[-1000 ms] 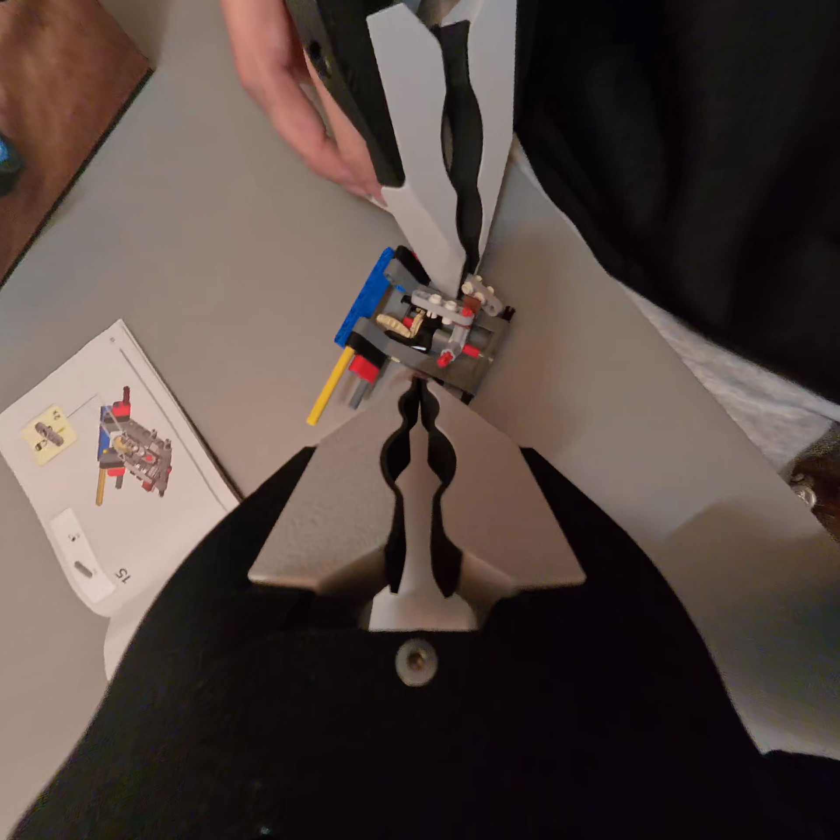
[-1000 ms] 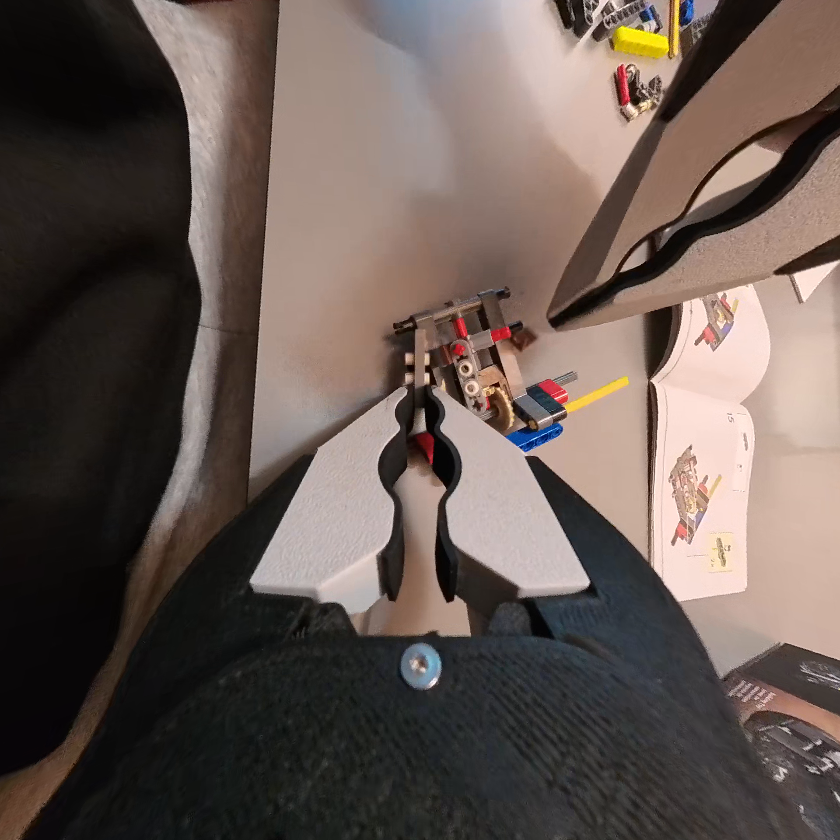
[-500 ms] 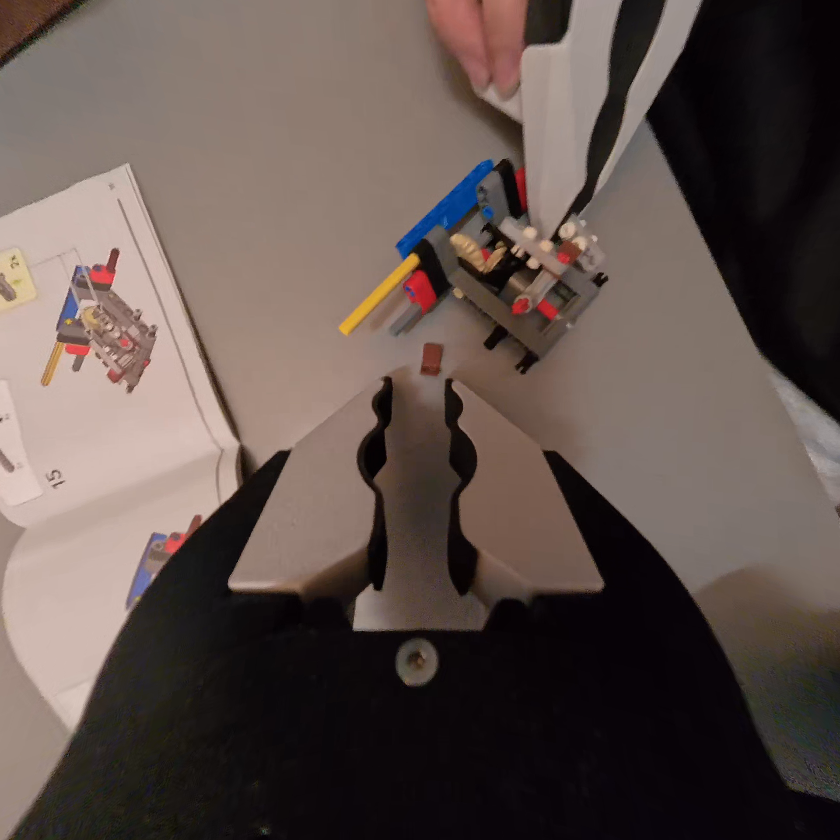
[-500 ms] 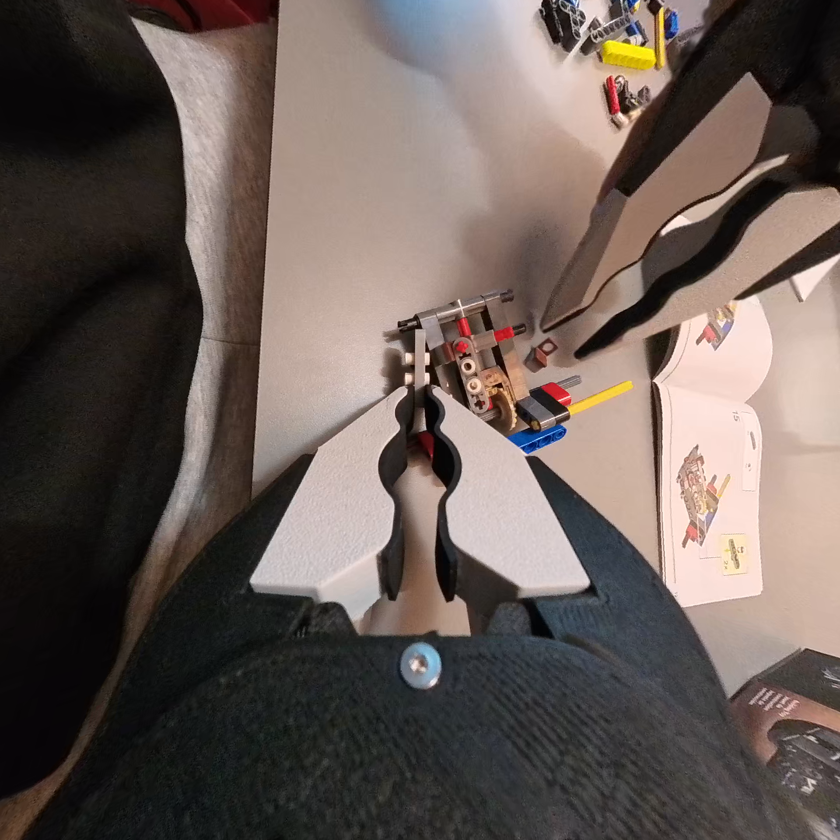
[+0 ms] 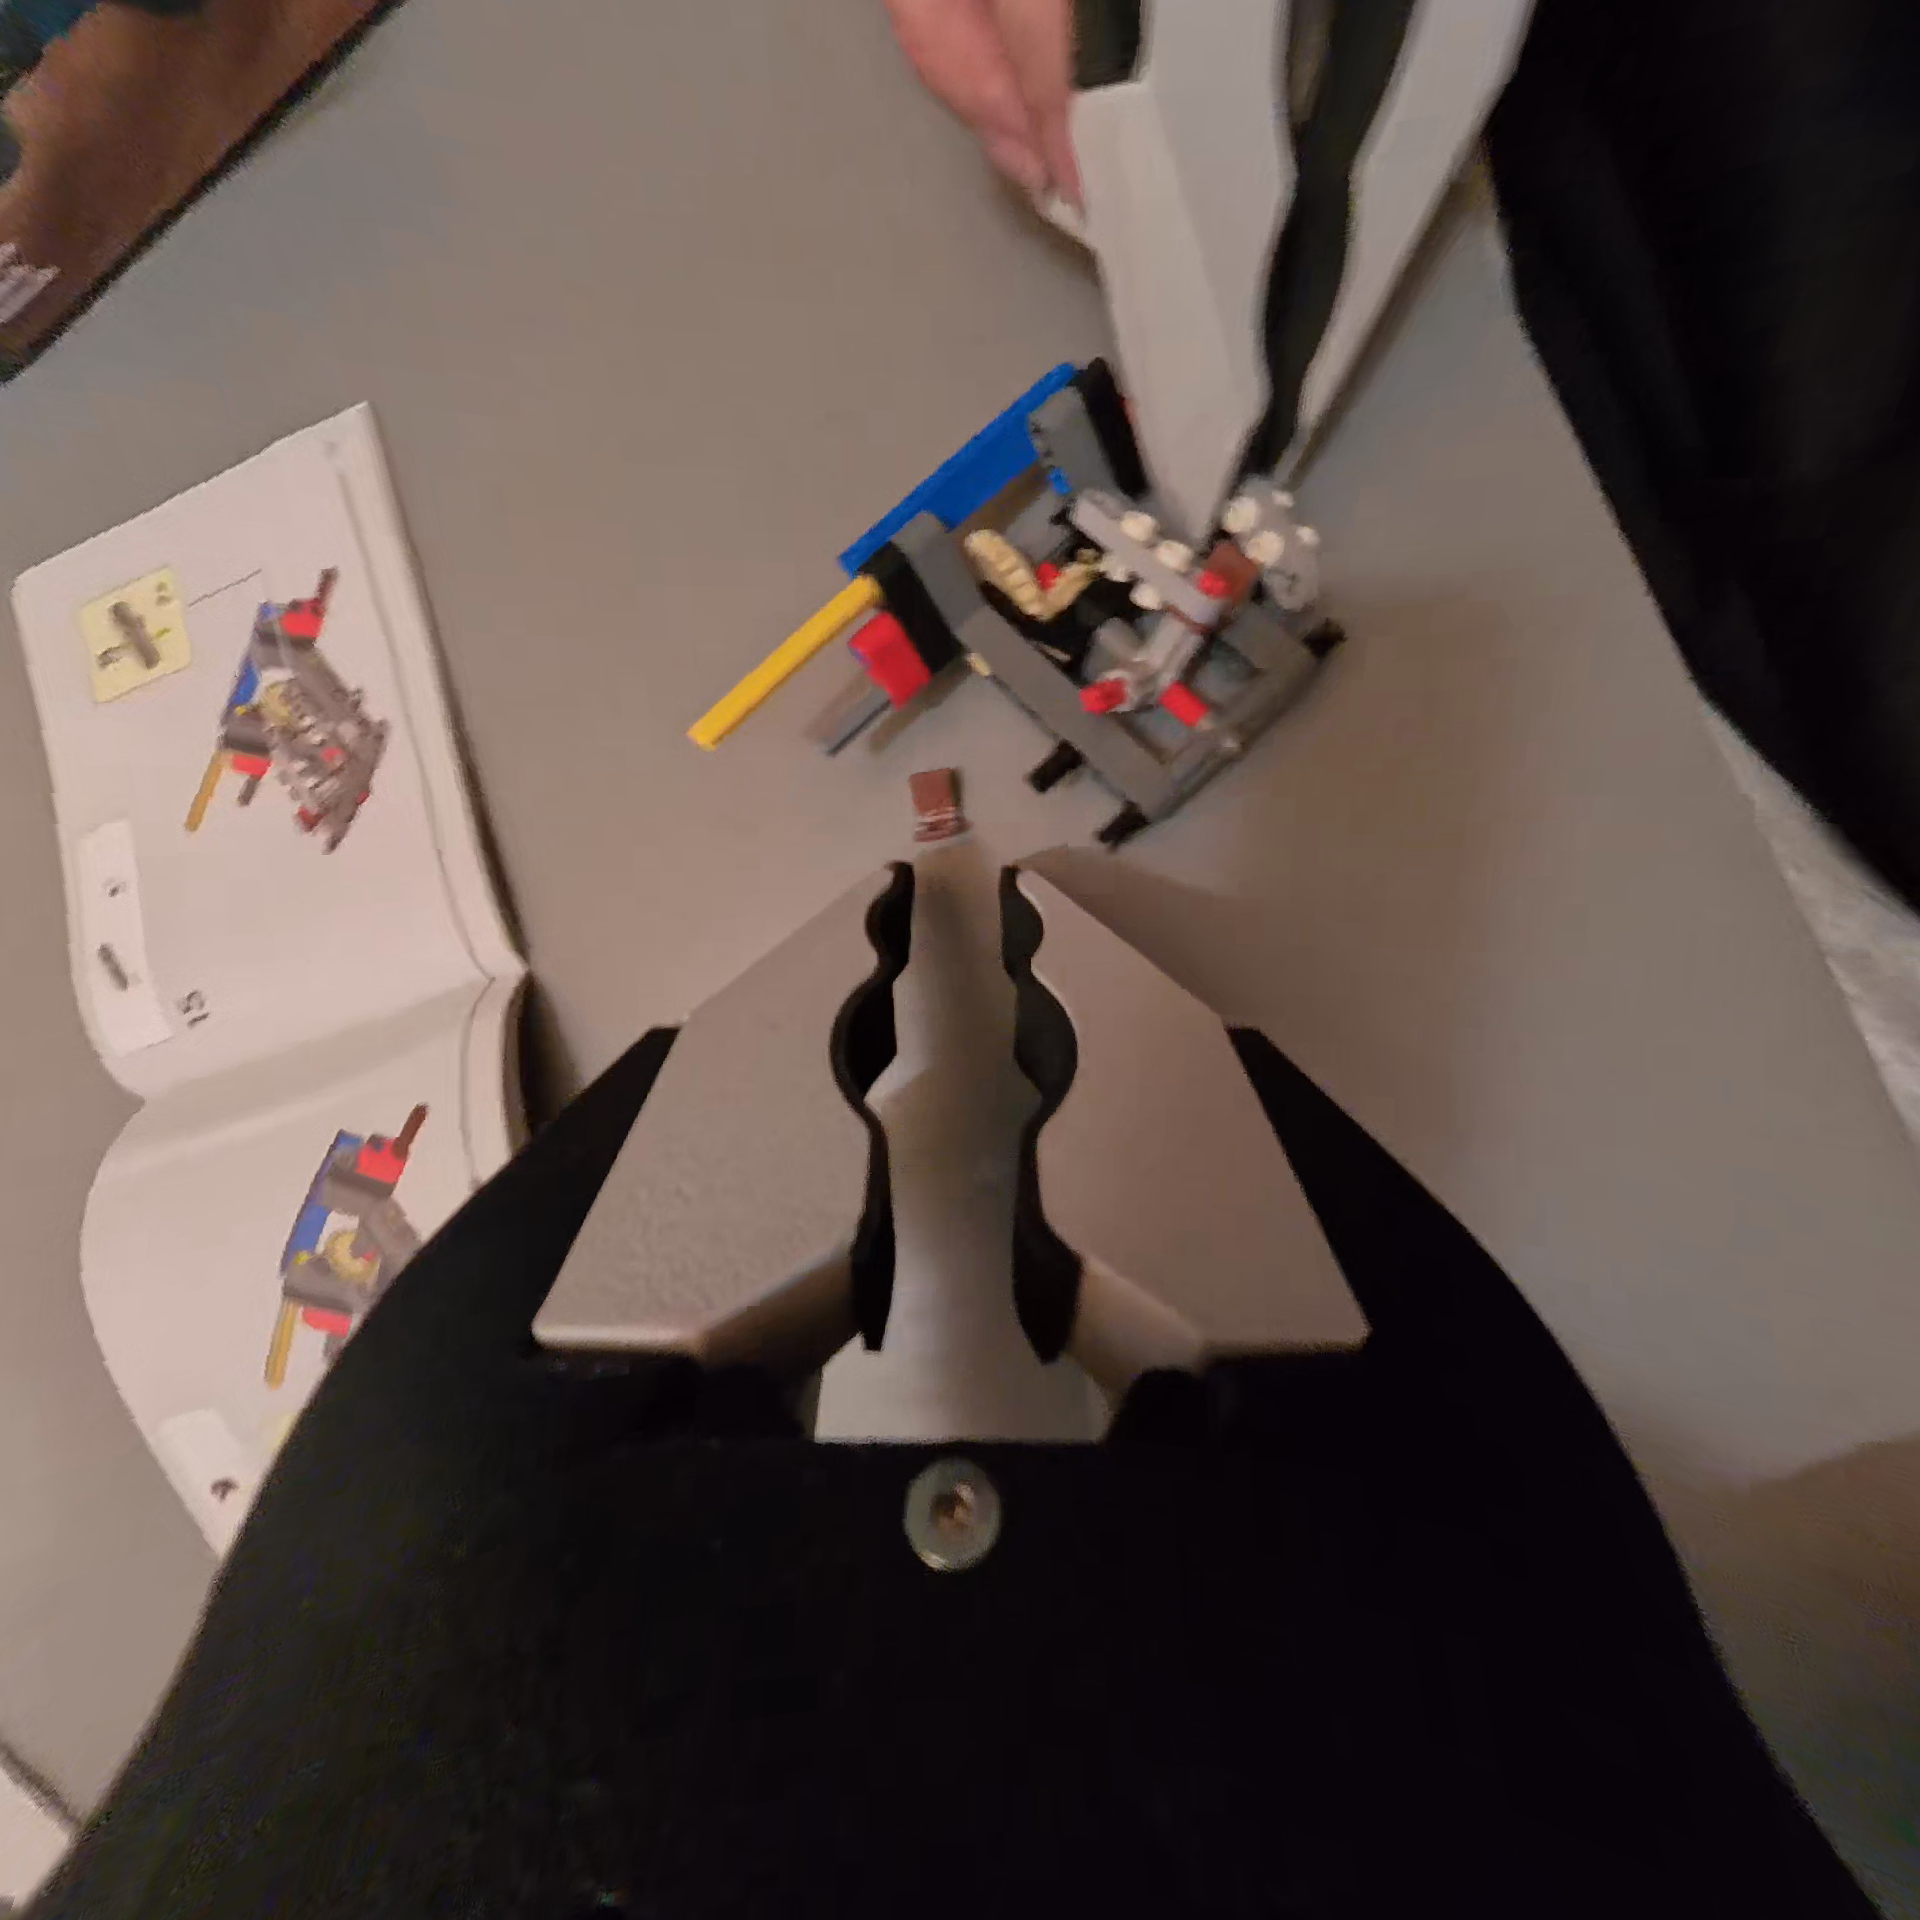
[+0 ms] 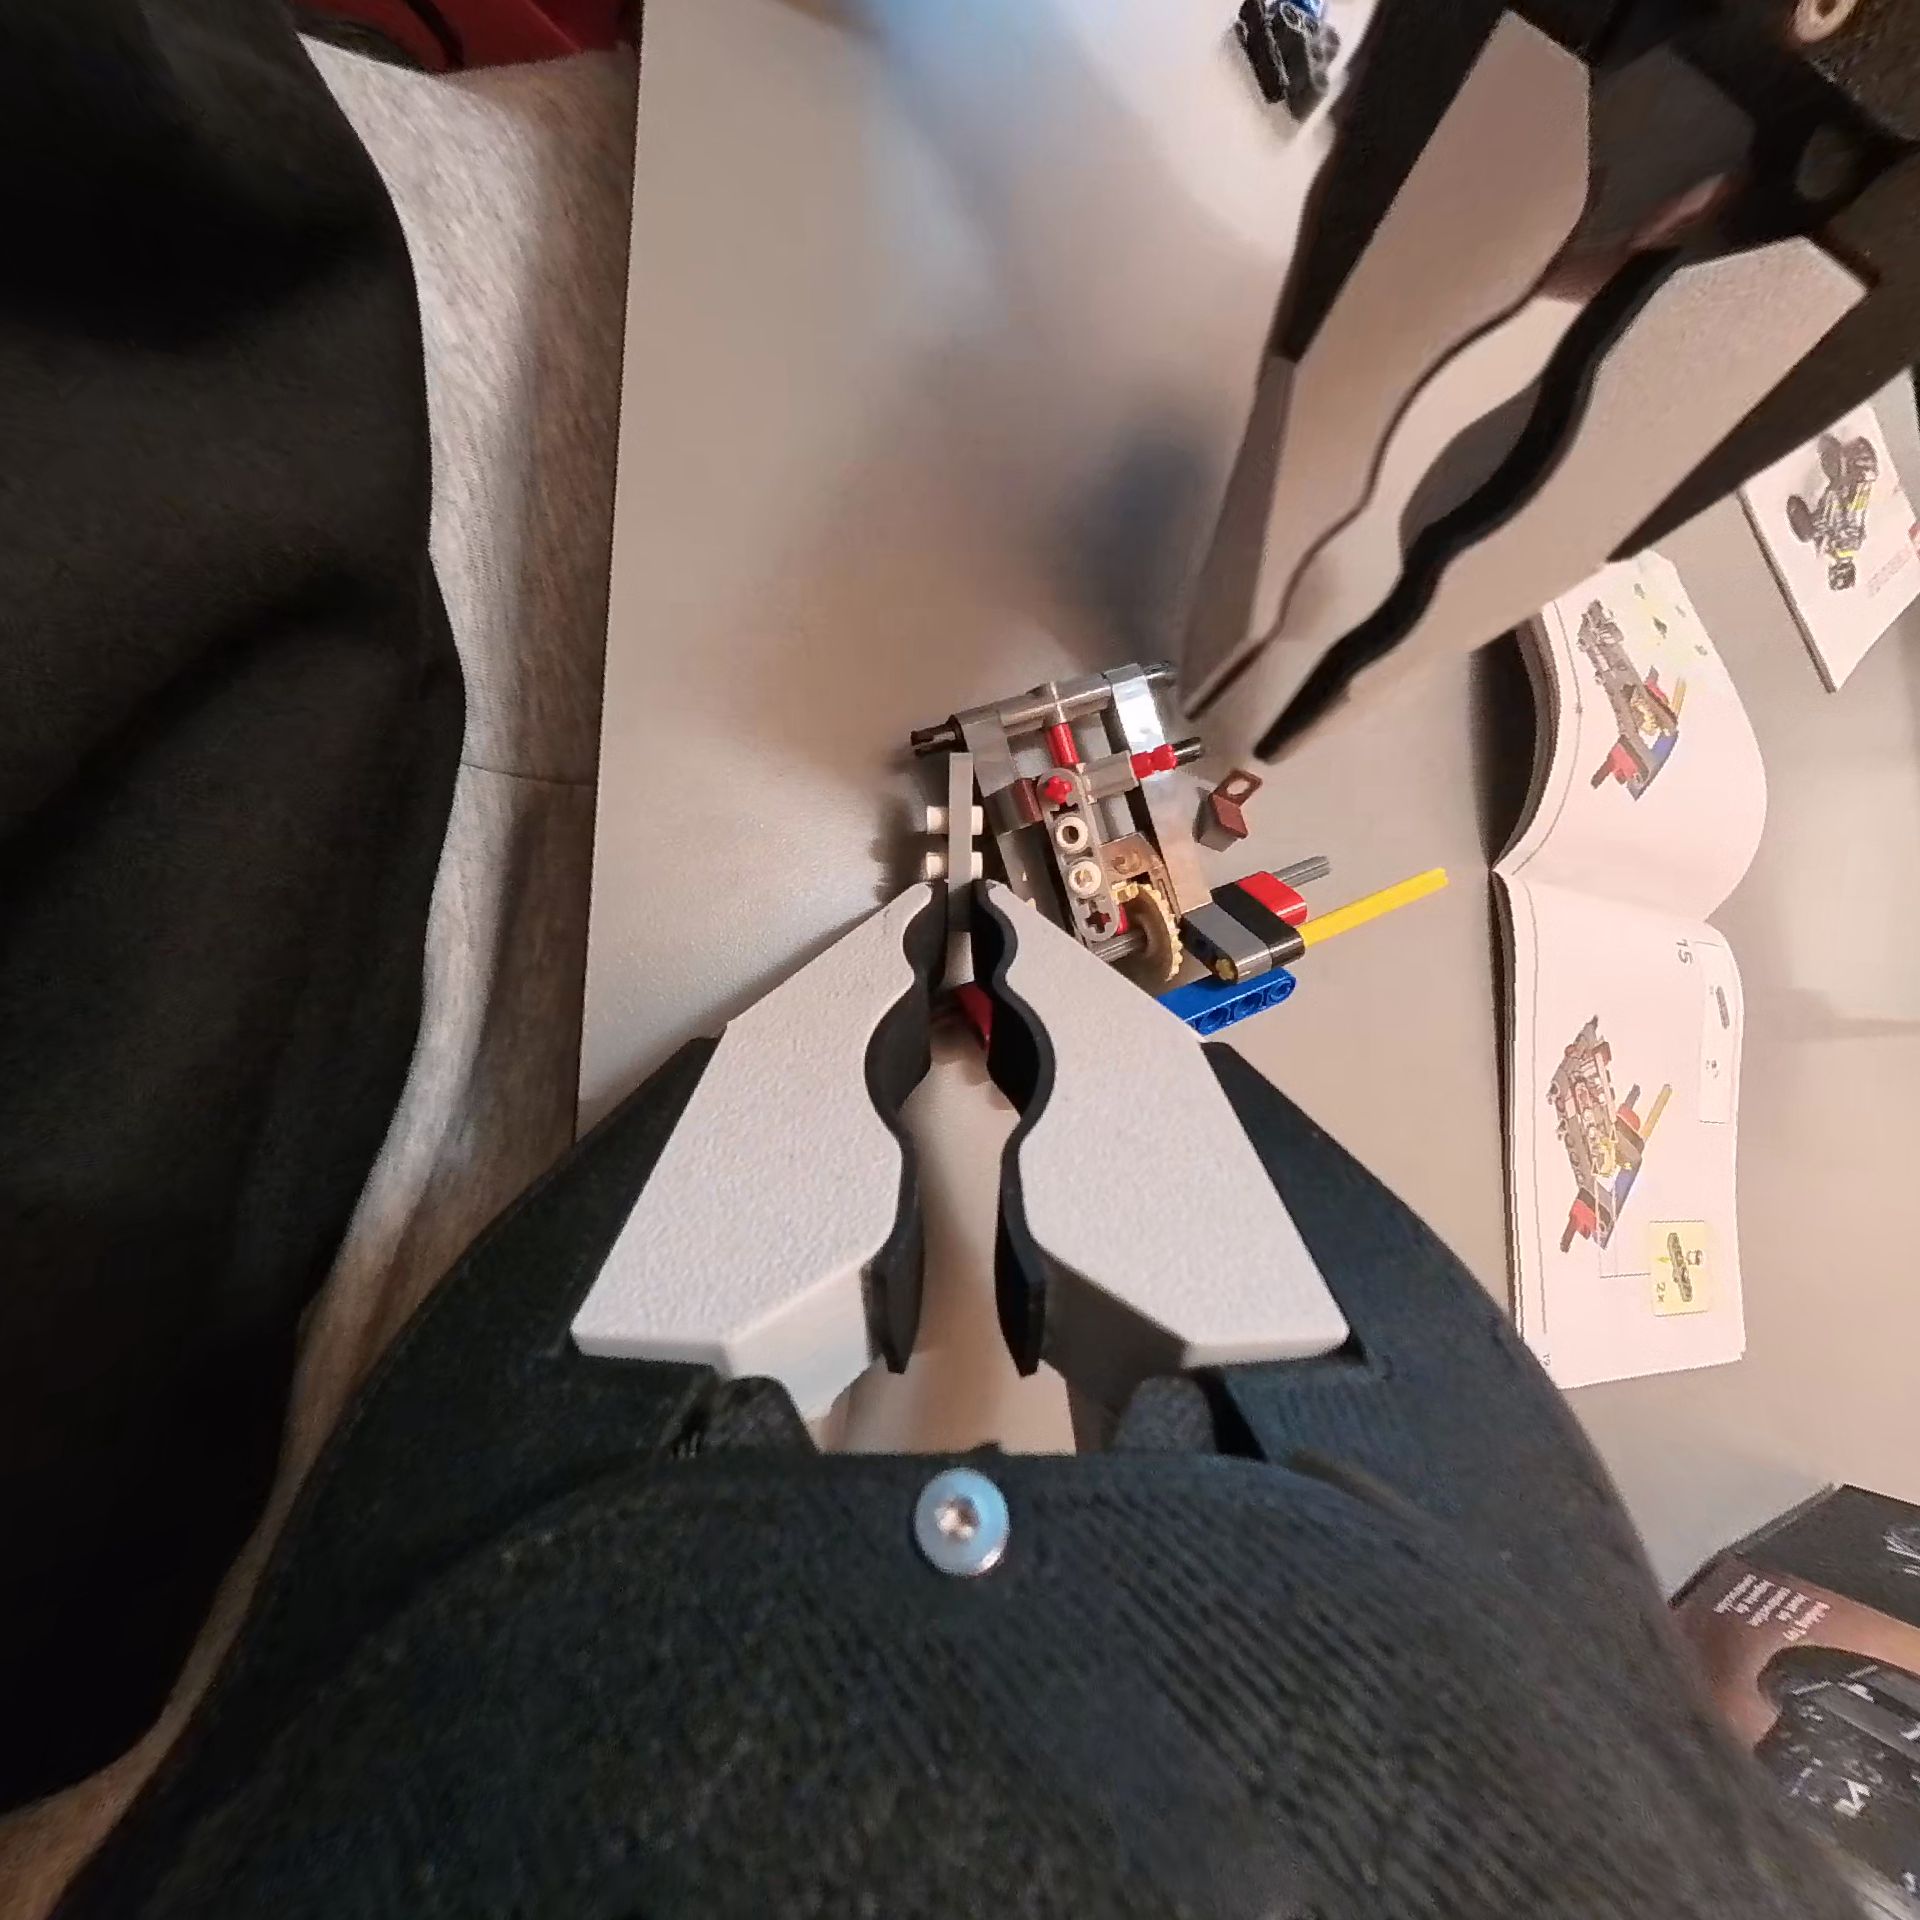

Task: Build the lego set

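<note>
The partly built lego assembly (image 5: 1081, 613) of grey, red, blue and yellow parts lies on the grey table (image 5: 623, 364); it also shows in the right wrist view (image 6: 1081, 842). My right gripper (image 6: 961, 894) is shut on a thin grey part at the assembly's near edge, and in the left wrist view (image 5: 1247, 488) it reaches down from above. My left gripper (image 5: 958, 873) is open and empty, and appears in the right wrist view (image 6: 1231, 727) just beyond the assembly. A small brown piece (image 5: 938, 802) lies loose on the table just ahead of its tips, beside the assembly (image 6: 1226, 805).
An open instruction booklet (image 5: 239, 779) lies left of the assembly (image 6: 1621, 1039). A dark box (image 6: 1818, 1662) sits at the near right and loose pieces (image 6: 1288, 42) at the far end. A person's hand (image 5: 997, 104) and dark clothing (image 6: 156, 520) border the table edge. The grippers' ends are close to 8 cm from one another.
My left gripper opened and drew back from the assembly, leaving the small brown piece on the table. My right gripper stayed shut on the assembly.
</note>
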Demonstrator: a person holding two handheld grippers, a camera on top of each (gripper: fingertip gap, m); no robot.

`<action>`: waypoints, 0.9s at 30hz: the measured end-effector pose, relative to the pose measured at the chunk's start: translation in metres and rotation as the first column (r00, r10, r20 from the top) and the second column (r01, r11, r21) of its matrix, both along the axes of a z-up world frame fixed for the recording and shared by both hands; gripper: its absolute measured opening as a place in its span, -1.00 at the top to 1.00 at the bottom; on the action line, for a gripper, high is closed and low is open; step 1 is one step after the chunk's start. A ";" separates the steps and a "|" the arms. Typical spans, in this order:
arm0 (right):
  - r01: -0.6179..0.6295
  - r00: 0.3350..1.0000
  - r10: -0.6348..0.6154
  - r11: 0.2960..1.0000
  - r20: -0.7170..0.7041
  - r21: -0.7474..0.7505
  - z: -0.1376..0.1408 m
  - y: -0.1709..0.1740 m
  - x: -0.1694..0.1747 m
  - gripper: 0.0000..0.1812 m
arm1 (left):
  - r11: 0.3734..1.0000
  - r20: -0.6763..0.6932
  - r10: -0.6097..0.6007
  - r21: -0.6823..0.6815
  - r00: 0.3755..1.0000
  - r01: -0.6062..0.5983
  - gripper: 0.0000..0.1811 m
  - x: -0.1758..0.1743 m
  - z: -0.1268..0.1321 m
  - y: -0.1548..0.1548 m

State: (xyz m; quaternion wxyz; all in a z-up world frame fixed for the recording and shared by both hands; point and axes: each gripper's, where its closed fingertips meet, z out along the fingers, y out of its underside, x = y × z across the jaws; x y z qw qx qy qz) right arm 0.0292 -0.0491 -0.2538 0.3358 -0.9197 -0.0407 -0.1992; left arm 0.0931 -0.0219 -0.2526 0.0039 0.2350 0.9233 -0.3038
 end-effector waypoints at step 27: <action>0.050 0.999 -0.050 0.998 -0.007 -0.028 0.000 -0.011 0.003 0.99 | 0.994 -0.032 -0.101 -0.044 0.994 0.099 0.83 0.006 -0.004 -0.020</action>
